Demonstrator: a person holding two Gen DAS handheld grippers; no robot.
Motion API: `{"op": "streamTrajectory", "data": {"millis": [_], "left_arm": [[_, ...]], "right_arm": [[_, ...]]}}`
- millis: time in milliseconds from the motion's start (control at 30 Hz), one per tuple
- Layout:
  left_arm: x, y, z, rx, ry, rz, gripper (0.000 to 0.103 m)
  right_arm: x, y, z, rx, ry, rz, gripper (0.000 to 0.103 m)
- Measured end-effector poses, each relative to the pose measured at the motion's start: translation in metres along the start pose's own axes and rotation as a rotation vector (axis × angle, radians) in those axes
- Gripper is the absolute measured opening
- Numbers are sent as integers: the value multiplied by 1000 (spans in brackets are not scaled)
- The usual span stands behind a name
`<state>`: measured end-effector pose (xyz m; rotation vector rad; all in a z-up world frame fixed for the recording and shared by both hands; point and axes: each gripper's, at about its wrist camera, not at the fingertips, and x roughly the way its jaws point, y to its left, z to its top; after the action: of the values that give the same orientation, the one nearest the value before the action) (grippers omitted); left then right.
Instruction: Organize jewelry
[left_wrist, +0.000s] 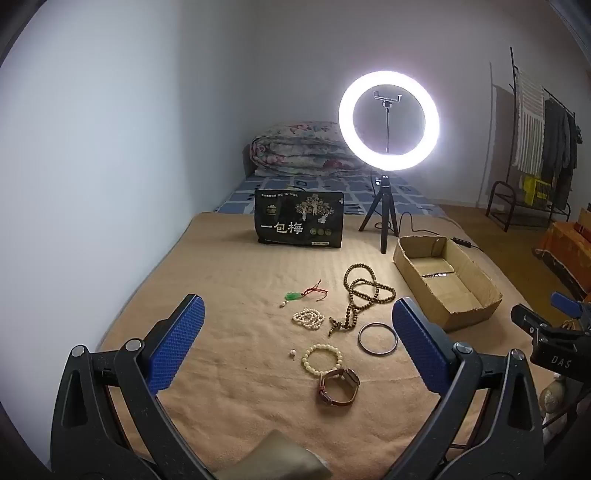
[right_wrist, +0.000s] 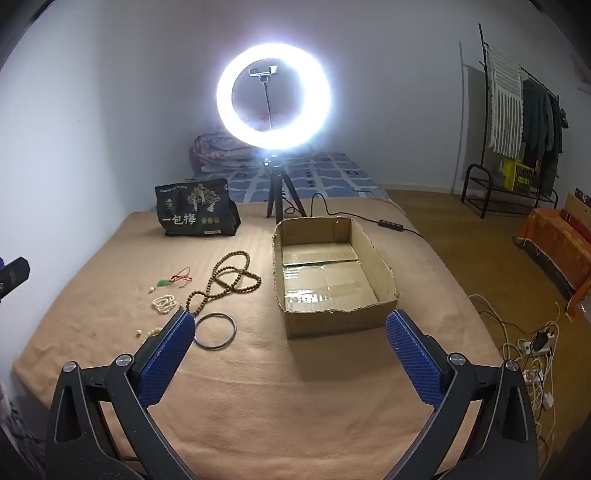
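Lying on the tan blanket, the brown bead necklace stretches away toward the ring light. Near it sit white pearls, a thin metal bangle and a leather watch. The cardboard box holds nothing. Left tool and right tool both gape open, holding nothing.

One cardboard box, one long wooden bead necklace, two pale bead bracelets, one metal bangle, one jade pendant, one leather-strapped watch, one black pouch, one ring light.
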<state>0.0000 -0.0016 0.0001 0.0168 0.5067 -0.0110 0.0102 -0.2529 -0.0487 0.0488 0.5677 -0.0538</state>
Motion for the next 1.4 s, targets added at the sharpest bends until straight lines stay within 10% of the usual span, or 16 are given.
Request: {"op": "streamTrajectory", "data": {"millis": [1400], "left_arm": [[-6,3,3,-20,-19,-2,103]], "right_arm": [[-3,1,1,9,-7,15,103]]}}
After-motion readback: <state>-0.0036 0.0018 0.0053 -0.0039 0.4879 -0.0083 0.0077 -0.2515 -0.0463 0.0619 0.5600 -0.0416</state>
